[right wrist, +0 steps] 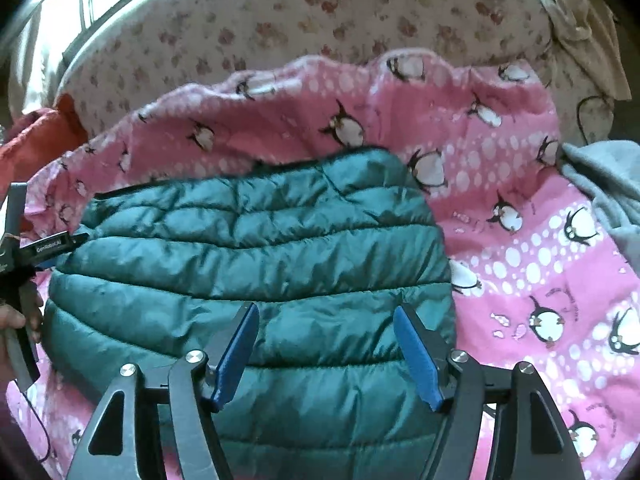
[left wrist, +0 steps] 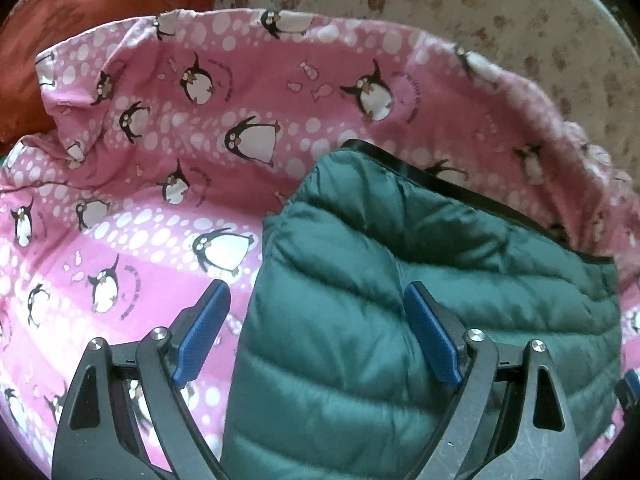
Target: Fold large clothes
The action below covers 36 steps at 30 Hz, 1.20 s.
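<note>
A dark green quilted puffer jacket [left wrist: 360, 280] lies folded into a compact block on a pink penguin-print blanket [left wrist: 160, 168]. It also shows in the right wrist view [right wrist: 256, 248], with a black trimmed edge at its far left. My left gripper [left wrist: 316, 300] is open and empty, hovering over the jacket's left edge. My right gripper [right wrist: 326, 320] is open and empty, just above the jacket's near part. The left gripper's body [right wrist: 24, 252] shows at the jacket's left side.
The pink blanket [right wrist: 520, 240] lies on a cream floral bedsheet [right wrist: 280, 28]. An orange-red cloth [left wrist: 80, 32] lies at the far left. A grey garment [right wrist: 608, 188] lies at the right edge. A beige cloth [right wrist: 580, 20] is bunched at the far right.
</note>
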Tool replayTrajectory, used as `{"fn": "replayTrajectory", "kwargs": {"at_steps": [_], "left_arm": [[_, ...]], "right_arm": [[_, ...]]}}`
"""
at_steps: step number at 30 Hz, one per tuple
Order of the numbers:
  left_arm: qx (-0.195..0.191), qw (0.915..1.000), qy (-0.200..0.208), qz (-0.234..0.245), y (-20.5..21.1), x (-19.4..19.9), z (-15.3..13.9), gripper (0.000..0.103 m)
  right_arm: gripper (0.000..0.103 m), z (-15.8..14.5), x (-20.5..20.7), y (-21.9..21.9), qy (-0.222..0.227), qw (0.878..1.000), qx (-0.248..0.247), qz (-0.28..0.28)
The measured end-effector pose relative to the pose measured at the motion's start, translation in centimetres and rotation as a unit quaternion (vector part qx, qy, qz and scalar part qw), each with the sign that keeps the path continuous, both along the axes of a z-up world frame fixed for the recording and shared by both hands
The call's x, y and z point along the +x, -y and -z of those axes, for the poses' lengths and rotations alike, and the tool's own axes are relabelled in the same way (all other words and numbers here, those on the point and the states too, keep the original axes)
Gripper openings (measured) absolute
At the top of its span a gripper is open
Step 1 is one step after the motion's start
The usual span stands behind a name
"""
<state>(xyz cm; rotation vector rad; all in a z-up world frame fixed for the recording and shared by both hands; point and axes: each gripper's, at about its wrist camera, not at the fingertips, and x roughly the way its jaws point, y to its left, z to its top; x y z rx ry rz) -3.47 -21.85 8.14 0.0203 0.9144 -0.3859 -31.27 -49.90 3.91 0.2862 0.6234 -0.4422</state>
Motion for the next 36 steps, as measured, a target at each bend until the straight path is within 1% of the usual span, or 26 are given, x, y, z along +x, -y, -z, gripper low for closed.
{"fn": "replayTrajectory", "kwargs": {"at_steps": [6, 12, 13, 16, 17, 20, 24, 26, 27, 28, 30, 31, 33, 36], "left_arm": [[-0.025, 0.9994, 0.002, 0.023, -2.5, -2.9, -1.5, 0.089], [-0.057, 0.9971, -0.03, 0.039, -5.4, -5.3, -1.1, 0.089], [-0.064, 0.9964, -0.036, 0.041, -5.9, -5.4, -0.9, 0.089], [-0.08, 0.9941, -0.051, 0.053, -6.5, -5.4, -0.1, 0.089], [-0.084, 0.9932, -0.057, 0.056, -6.6, -5.2, 0.2, 0.089], [-0.107, 0.9884, -0.087, 0.064, -6.6, -4.7, 1.2, 0.089], [-0.134, 0.9813, -0.12, 0.069, -6.4, -3.7, 2.8, 0.089], [-0.151, 0.9756, -0.143, 0.071, -6.3, -3.1, 3.7, 0.089], [-0.159, 0.9725, -0.155, 0.072, -6.2, -2.7, 4.2, 0.09], [-0.167, 0.9696, -0.164, 0.072, -6.1, -2.5, 4.5, 0.094], [-0.182, 0.9641, -0.18, 0.072, -5.9, -2.1, 5.1, 0.097], [-0.19, 0.9606, -0.189, 0.074, -5.7, -1.9, 5.4, 0.101], [-0.197, 0.9585, -0.191, 0.075, -5.4, -1.7, 5.7, 0.102], [-0.2, 0.9585, -0.185, 0.085, -4.5, -1.6, 5.8, 0.102]], "right_arm": [[0.067, -0.7, -1.6, -0.7, 0.011, 1.0, 0.023, -0.006], [0.067, -0.4, -2.5, -1.5, 0.009, 0.999, 0.031, -0.016], [0.068, -0.3, -2.6, -1.2, 0.01, 0.999, 0.036, -0.011], [0.078, 0.4, -3.2, 0.6, 0.015, 0.998, 0.063, 0.012], [0.078, 0.7, -3.3, 1.3, 0.016, 0.997, 0.071, 0.02], [0.079, 1.8, -3.1, 3.4, 0.004, 0.995, 0.094, 0.039], [0.079, 3.2, -2.4, 5.5, -0.014, 0.992, 0.121, 0.044], [0.086, 3.5, -2.0, 6.4, -0.014, 0.991, 0.13, 0.042], [0.087, 3.6, -1.9, 6.9, -0.011, 0.99, 0.137, 0.041], [0.088, 3.8, -1.7, 7.5, -0.007, 0.988, 0.146, 0.041], [0.091, 4.2, -1.2, 8.5, -0.004, 0.986, 0.164, 0.036], [0.092, 4.5, -0.7, 9.1, -0.002, 0.984, 0.179, 0.028], [0.093, 5.0, 0.1, 9.8, 0.006, 0.98, 0.2, 0.008], [0.093, 5.7, 1.3, 10.5, 0.017, 0.971, 0.238, -0.026]]}}
